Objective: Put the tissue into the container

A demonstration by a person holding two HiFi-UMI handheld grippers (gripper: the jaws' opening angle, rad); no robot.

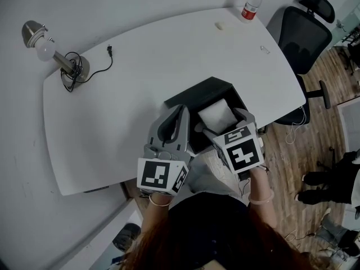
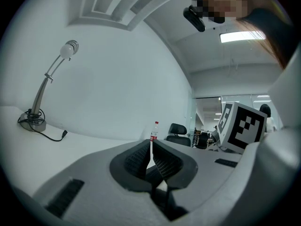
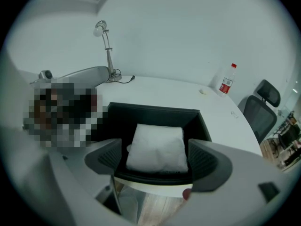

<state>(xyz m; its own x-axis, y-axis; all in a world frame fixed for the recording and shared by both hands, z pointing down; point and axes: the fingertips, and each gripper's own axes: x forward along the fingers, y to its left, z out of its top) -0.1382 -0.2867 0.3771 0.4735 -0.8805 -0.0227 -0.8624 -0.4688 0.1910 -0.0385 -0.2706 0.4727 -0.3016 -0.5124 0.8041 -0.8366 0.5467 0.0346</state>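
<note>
While the person is holding both grippers low in the head view, the scene is standing thus:

Right gripper [image 1: 224, 124] [image 3: 155, 157]: hanging over the container's near side, jaws standing wide apart and gripping nothing.
Tissue [image 1: 216, 116] [image 3: 157, 147]: lying flat inside the container, a white folded pack; in the right gripper view it is showing in the gap between the two open jaws, beyond them, with neither pad pressing on it.
Left gripper [image 1: 180, 110] [image 2: 150, 149]: sitting just left of the right one, pointing toward the upper part of the head view, jaws closed to a thin slit with nothing between them.
Container [image 1: 191, 94] [image 3: 150, 112]: black and open-topped, resting at the table's near edge, centre of the head view; the left gripper's tips are lying over its left part.
Table [image 1: 140, 83]: white and curved, filling the middle of the head view.
Lamp [image 1: 53, 55] [image 2: 47, 86] [image 3: 107, 51]: standing at the upper left of the head view, its cord [image 1: 101, 65] trailing loose on the table.
Bottle [image 1: 251, 4] [image 2: 153, 132] [image 3: 227, 81]: standing upright at the table's far right corner, upper right, well apart from the container.
Chair [image 1: 304, 32] [image 3: 256, 109]: black, standing beside the table at the upper right.
</note>
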